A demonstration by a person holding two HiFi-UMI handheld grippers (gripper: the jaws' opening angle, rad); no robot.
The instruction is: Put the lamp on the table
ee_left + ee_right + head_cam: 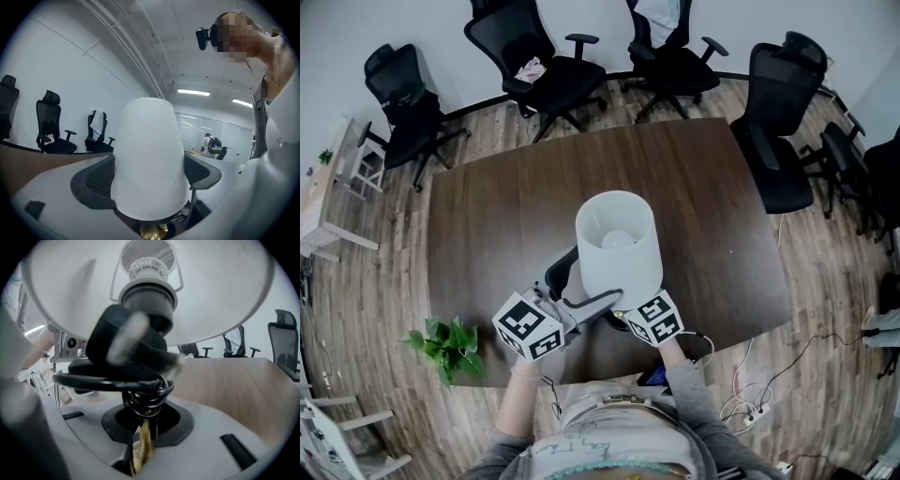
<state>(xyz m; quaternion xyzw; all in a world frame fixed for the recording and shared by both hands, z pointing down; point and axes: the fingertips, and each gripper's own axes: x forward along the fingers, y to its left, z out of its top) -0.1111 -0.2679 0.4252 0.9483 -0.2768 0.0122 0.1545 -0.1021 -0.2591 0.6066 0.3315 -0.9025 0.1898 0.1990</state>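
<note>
A potted plant (445, 345) sits at the far left, by the near corner of the dark wooden bench (487, 206). Just right of it the left hand-held gripper (150, 183) is level with its jaws spread wide. The lamp (619, 246) stands upright between them, and its white shade (149, 154) fills the gap between the two black mesh pads (93, 180). The shade covers the pads' inner edges, so they seem to press on its two sides, though the contact itself is not plain.

In the head view the lamp is over the near middle of the bench, shade mouth up, between the two marker cubes. Whether its foot rests on the wood is hidden under the shade.

On the right, the right hand-held gripper (140, 448) slants downward under the shade. Its jaws are almost together and pinch a brass part of the lamp (143, 437), below a coil of black cord (147, 397) and the dark socket.

Black office chairs (553, 70) ring the far side of the bench. White cables (750, 394) lie on the wooden floor at the right.
</note>
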